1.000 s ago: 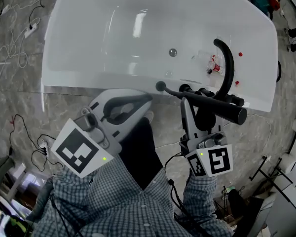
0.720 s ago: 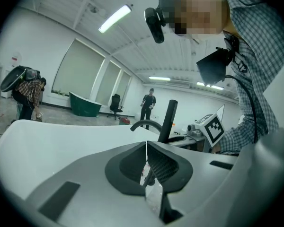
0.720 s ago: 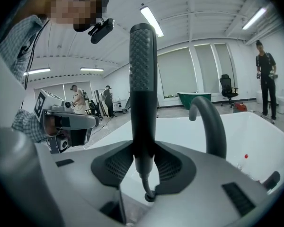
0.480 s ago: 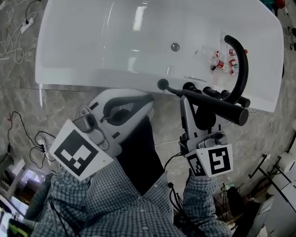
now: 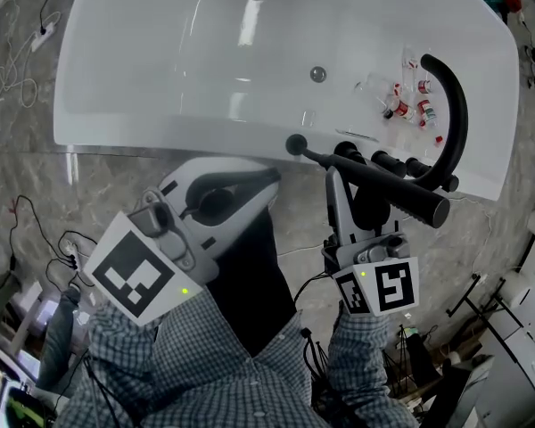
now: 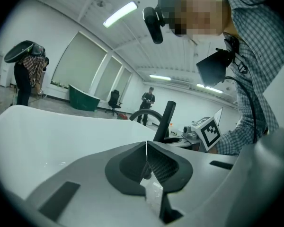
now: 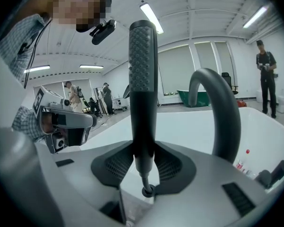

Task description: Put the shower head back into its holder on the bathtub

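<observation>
White tub (image 5: 116,132) fills the space beyond both pairs of jaws, its near rim crossing just past their tips; the basin beyond is broad, with only a drain (image 5: 318,74) at mid-floor and a few small bottles (image 5: 403,107) lying beyond the right jaws, under the black arched spout (image 5: 457,119). The left gripper (image 5: 266,178) hangs at the rim with its jaws pressed together and nothing between them. The right gripper (image 5: 355,185) has its jaws clamped on the shower head (image 5: 383,188), which sits over the rim just short of a row of black fittings (image 5: 381,161); the spout arches close beyond and to the right of these jaws. From the head view the shower head's long axis runs slantwise along the rim, thin end with a round knob toward the left jaws, thick end out past the right jaws' far side. The right gripper view alone shows it standing upright across the pads, dimpled thick end above them, thin knobbed end just below. Only the gripper views show the hall behind, with a person (image 7: 266,74) standing far beyond the tub.
</observation>
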`<state>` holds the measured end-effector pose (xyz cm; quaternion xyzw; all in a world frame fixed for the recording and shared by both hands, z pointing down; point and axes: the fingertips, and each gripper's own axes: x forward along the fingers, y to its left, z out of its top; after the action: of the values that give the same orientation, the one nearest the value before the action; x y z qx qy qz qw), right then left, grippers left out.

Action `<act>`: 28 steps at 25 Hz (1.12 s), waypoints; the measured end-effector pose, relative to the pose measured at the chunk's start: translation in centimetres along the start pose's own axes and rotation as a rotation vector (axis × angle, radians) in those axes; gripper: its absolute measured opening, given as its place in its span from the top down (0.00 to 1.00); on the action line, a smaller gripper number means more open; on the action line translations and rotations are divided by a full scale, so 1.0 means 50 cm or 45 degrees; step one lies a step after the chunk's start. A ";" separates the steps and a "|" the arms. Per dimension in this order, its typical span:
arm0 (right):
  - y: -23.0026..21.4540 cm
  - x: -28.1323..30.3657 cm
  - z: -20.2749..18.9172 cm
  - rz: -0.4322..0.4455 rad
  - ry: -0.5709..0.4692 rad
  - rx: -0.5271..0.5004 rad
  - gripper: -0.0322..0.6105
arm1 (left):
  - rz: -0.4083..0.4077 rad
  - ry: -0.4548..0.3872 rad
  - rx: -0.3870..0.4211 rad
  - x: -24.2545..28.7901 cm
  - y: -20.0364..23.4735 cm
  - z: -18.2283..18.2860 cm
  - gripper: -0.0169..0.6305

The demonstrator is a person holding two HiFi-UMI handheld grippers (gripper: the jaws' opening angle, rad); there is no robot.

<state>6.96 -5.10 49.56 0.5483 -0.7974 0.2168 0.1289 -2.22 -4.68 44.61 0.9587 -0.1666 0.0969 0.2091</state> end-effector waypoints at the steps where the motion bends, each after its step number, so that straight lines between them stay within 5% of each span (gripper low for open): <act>1: -0.001 0.001 -0.006 0.001 -0.001 0.001 0.74 | 0.000 0.004 0.003 0.001 0.001 -0.005 0.95; 11: -0.018 0.024 -0.085 0.007 0.035 0.032 0.74 | 0.006 0.027 0.007 0.019 0.022 -0.057 0.95; 28: -0.008 0.099 -0.199 0.039 0.153 -0.130 0.74 | 0.031 0.047 -0.036 0.017 0.068 -0.102 0.95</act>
<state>5.21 -4.44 60.54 0.5148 -0.8065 0.2102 0.2010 -3.26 -5.60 50.63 0.9516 -0.1760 0.1147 0.2244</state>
